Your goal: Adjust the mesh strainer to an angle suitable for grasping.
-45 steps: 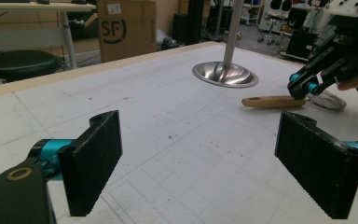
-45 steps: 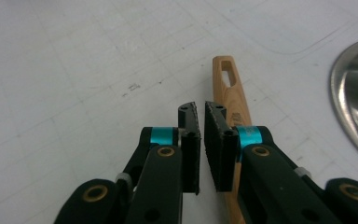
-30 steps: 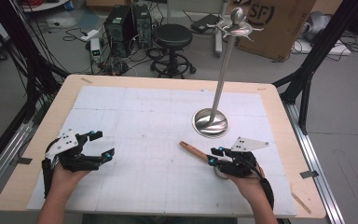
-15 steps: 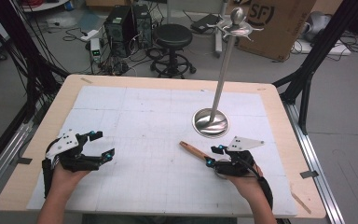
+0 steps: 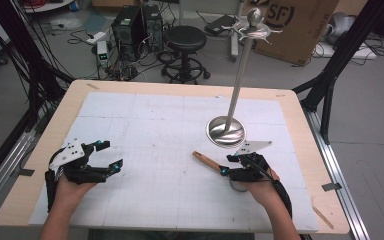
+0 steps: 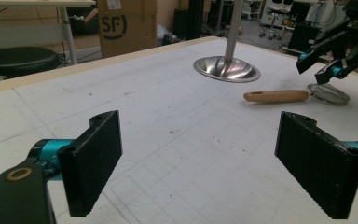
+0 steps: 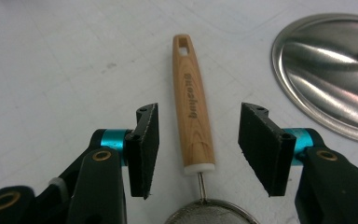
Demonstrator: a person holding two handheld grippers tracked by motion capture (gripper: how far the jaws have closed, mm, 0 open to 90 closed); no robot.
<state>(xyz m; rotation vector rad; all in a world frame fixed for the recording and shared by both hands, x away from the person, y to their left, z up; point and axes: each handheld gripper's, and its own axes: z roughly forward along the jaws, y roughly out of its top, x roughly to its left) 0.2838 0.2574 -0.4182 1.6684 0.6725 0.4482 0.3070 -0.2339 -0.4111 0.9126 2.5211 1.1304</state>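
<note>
A small strainer with a wooden handle (image 7: 192,109) and a wire mesh bowl (image 7: 209,214) lies flat on the white gridded mat. My right gripper (image 7: 199,145) is open, its two black pads on either side of the handle's lower end, not touching it. From above, the handle (image 5: 206,161) points away to the left of the right gripper (image 5: 230,167). My left gripper (image 5: 106,156) rests open at the mat's left side with nothing between its pads (image 6: 93,158). In the left gripper view the strainer handle (image 6: 276,96) lies far off to the right.
A metal stand with a round polished base (image 5: 226,131) and a tall pole (image 5: 241,75) rises just beyond the right gripper; its base (image 7: 335,79) is close to the strainer handle. The table's wooden rim (image 5: 300,130) frames the mat. A stool (image 5: 185,37) stands behind the table.
My right gripper has moved slightly down and forward over the strainer handle, so the handle now lies between its open pads. The left gripper has stayed still.
</note>
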